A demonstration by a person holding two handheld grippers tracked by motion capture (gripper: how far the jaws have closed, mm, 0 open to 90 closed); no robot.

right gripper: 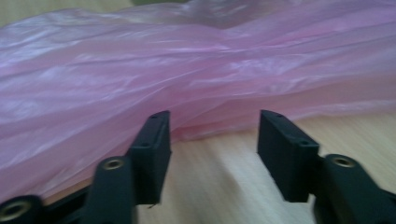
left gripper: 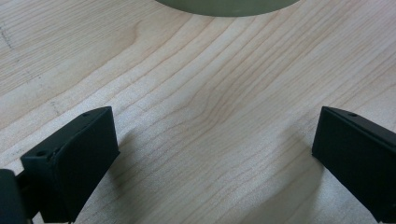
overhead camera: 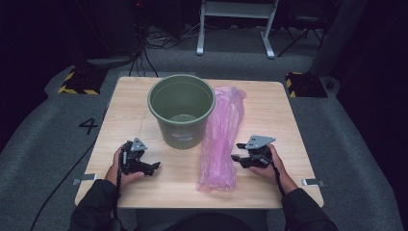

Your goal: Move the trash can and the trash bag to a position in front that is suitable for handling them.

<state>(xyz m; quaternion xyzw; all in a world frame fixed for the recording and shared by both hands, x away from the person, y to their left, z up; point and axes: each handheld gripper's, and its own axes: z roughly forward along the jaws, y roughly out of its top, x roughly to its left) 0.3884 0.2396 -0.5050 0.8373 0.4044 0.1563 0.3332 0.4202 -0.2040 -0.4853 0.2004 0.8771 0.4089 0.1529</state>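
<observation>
An olive green plastic bucket (overhead camera: 181, 109) stands upright and empty at the middle of the wooden table (overhead camera: 130, 96). To its right lies a long crumpled pink plastic bag (overhead camera: 221, 139), stretched from the far side toward the front edge. My left gripper (overhead camera: 153, 167) rests on the table in front of the bucket's left side, open, with bare wood between its jaws; the bucket's base (left gripper: 229, 5) shows at the top of the left gripper view. My right gripper (overhead camera: 235, 152) sits just right of the bag, open, its tips almost at the pink bag (right gripper: 196, 79).
The table's front edge runs close under both hands. Metal tabs (overhead camera: 82, 181) stick out at the front corners. Grey carpet surrounds the table, with a cable (overhead camera: 62, 180) trailing left, yellow-black striped blocks (overhead camera: 77, 83) behind, and a white frame (overhead camera: 235, 24) farther back.
</observation>
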